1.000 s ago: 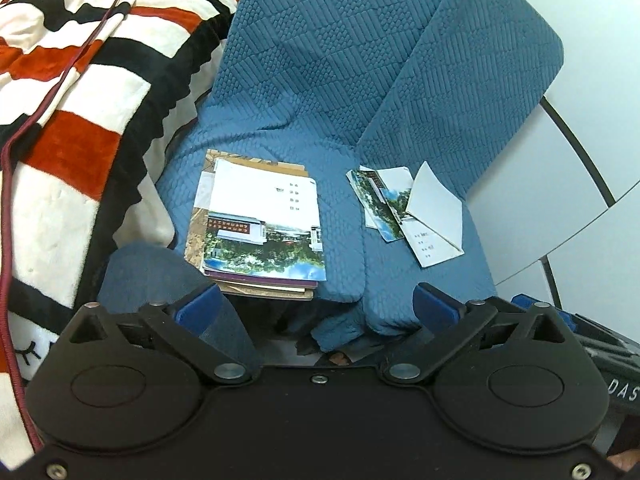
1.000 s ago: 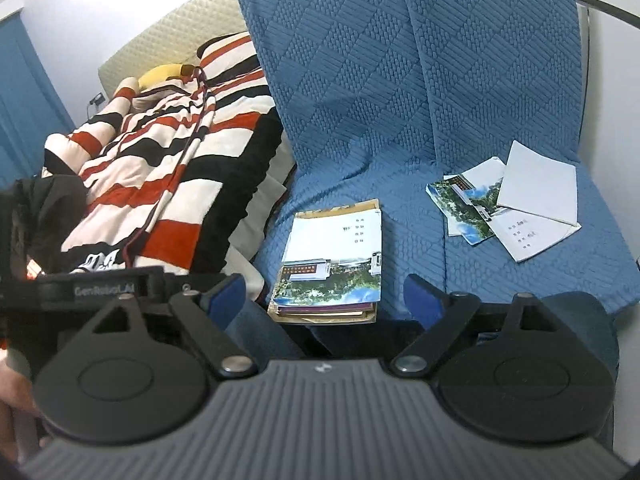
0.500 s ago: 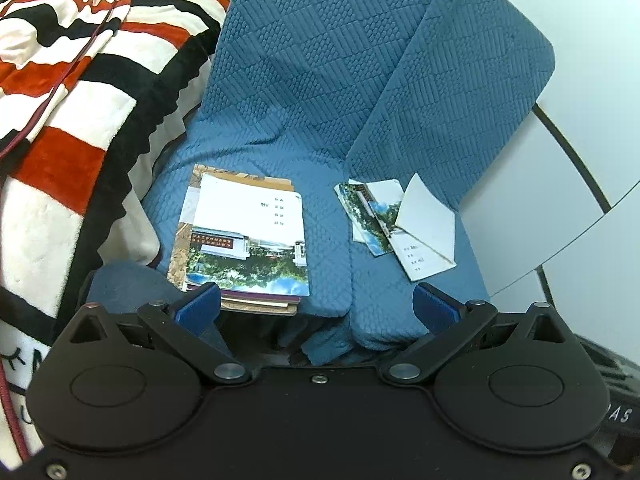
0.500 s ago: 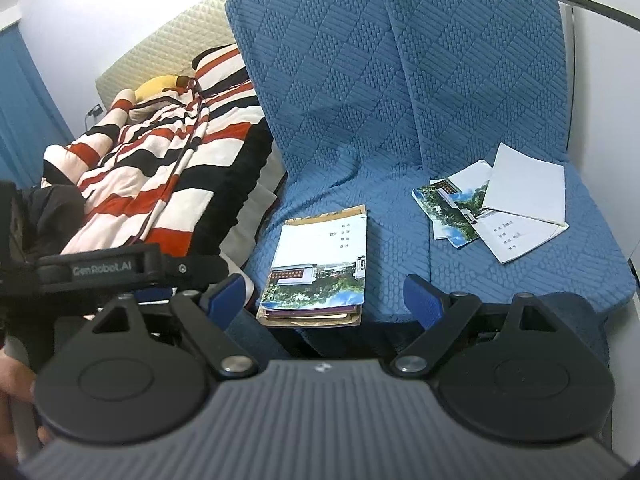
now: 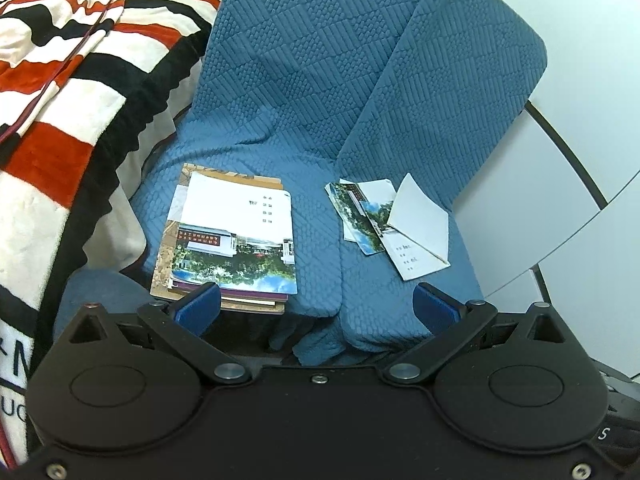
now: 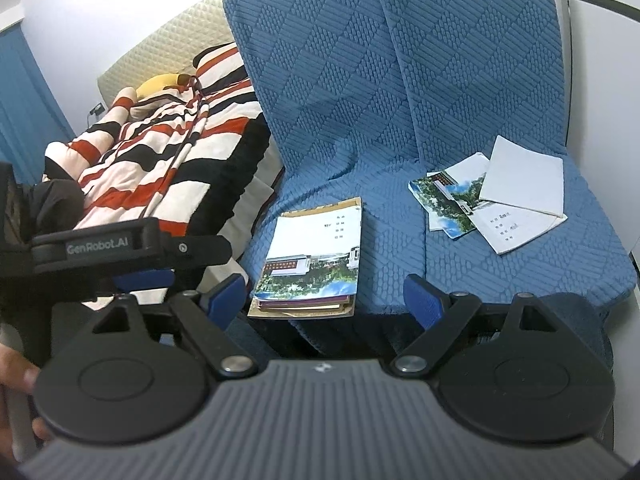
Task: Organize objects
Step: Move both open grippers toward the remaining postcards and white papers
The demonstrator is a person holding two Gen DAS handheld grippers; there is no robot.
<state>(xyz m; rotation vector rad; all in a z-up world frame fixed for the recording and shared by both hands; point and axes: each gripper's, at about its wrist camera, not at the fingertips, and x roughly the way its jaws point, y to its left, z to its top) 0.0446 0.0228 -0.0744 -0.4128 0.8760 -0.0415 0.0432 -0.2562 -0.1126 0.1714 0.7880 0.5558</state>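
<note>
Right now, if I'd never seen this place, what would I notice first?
Probably the blue quilted cover draped over the seat, with a neat stack of booklets near its front edge. Beside that stack, a few loose booklets and white sheets lie scattered. Next to the seat, a red, black and white striped blanket is heaped up.
</note>
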